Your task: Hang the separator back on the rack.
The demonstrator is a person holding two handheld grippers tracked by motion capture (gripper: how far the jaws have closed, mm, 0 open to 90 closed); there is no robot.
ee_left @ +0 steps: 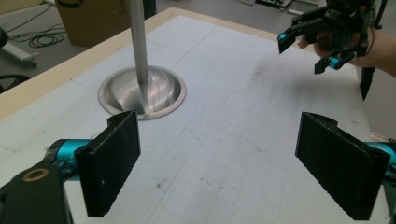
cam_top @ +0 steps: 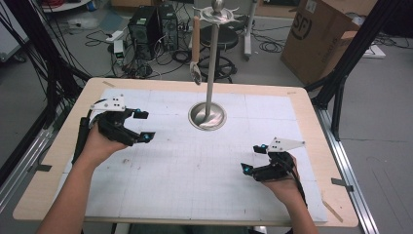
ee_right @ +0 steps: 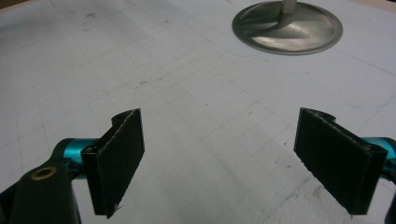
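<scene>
A metal stand rises from a round dished base [cam_top: 207,116] at the far middle of the white gridded mat [cam_top: 195,170]. A wooden-handled utensil [cam_top: 196,48] hangs from the stand's top ring. My left gripper [cam_top: 145,126] hovers at the mat's left, open with nothing between its pads. Its own view has the jaws [ee_left: 219,140] wide apart, the base [ee_left: 142,91] ahead on the left and the right gripper [ee_left: 303,53] at the far right. My right gripper [cam_top: 253,158] rests low at the mat's right, open and holding nothing. In its own view [ee_right: 219,149] bare mat lies between the pads, with the base [ee_right: 287,28] beyond.
The mat covers a wooden table [cam_top: 48,180]. Behind the table on the floor stand computer towers [cam_top: 153,27], a stool [cam_top: 221,39], cables and a cardboard box [cam_top: 324,34]. Black frame posts [cam_top: 341,73] flank the table's far corners.
</scene>
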